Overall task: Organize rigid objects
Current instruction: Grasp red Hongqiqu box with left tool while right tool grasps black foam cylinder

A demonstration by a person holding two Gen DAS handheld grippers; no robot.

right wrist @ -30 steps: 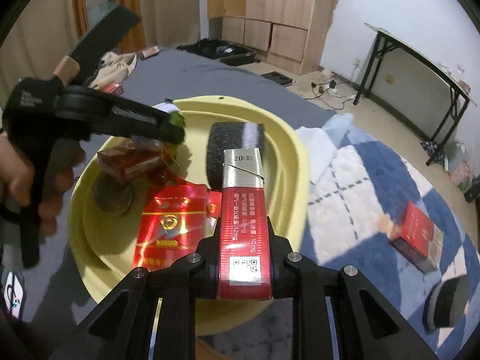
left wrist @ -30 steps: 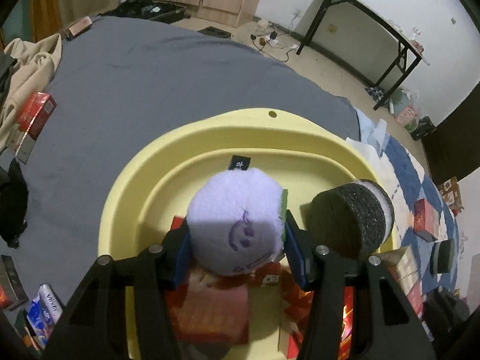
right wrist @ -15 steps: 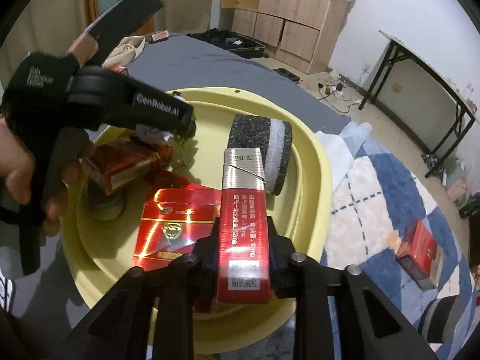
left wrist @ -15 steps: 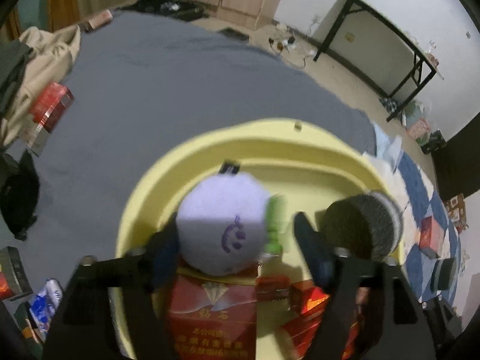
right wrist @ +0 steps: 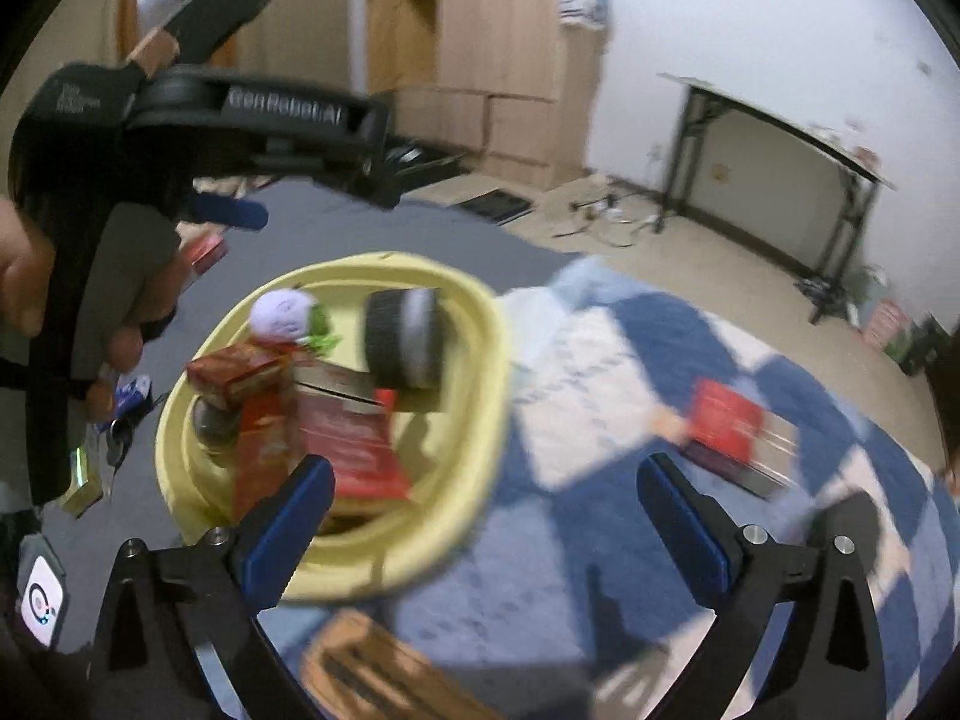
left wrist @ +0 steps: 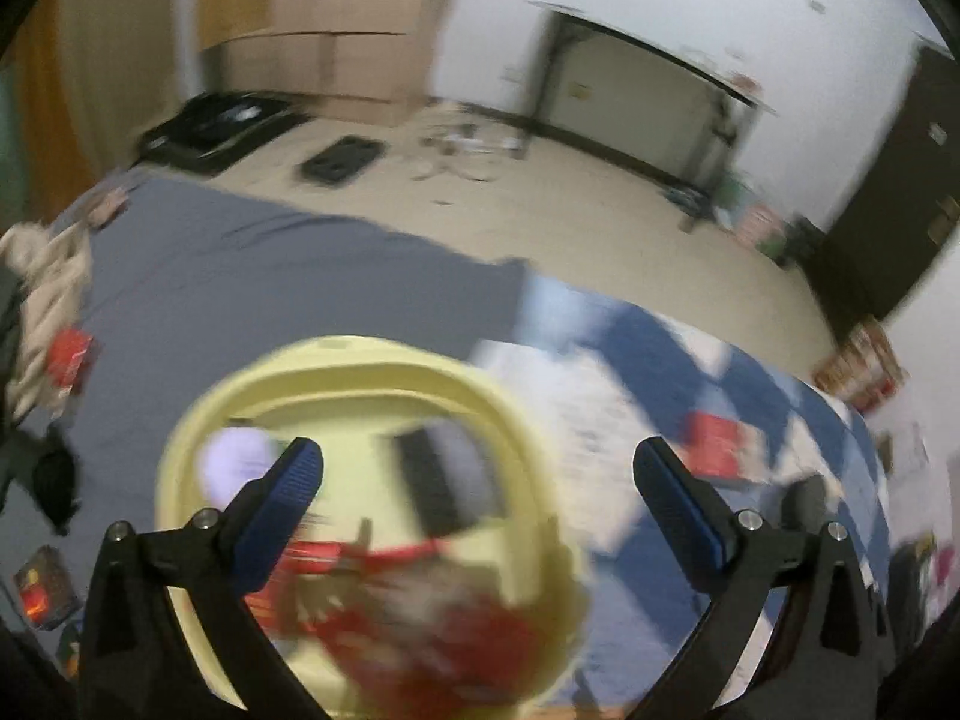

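Both tools spreading wide just now, nothing between jaws: left tool (left wrist: 477,471), right tool (right wrist: 483,489) | lying in yellow basin (right wrist: 480,324): purple plush ball (right wrist: 283,312), dark sponge roll (right wrist: 405,339), red boxes (right wrist: 354,450) | sitting outside on blue checkered rug (right wrist: 630,360): red box (right wrist: 726,426)

- A room in a home, with belongings spread over the floor.
- Light wooden wardrobe (right wrist: 480,60) and drawer units stand against the back wall.
- A folding table (right wrist: 780,138) with black legs stands by the white wall, cables on the pale floor beneath.
- A blue-and-white checked rug (right wrist: 660,390) and a grey blanket (left wrist: 240,288) cover the floor.
- Crumpled beige clothing (left wrist: 48,288) lies at the blanket's edge.
- A dark door (left wrist: 900,180) shows on the right.
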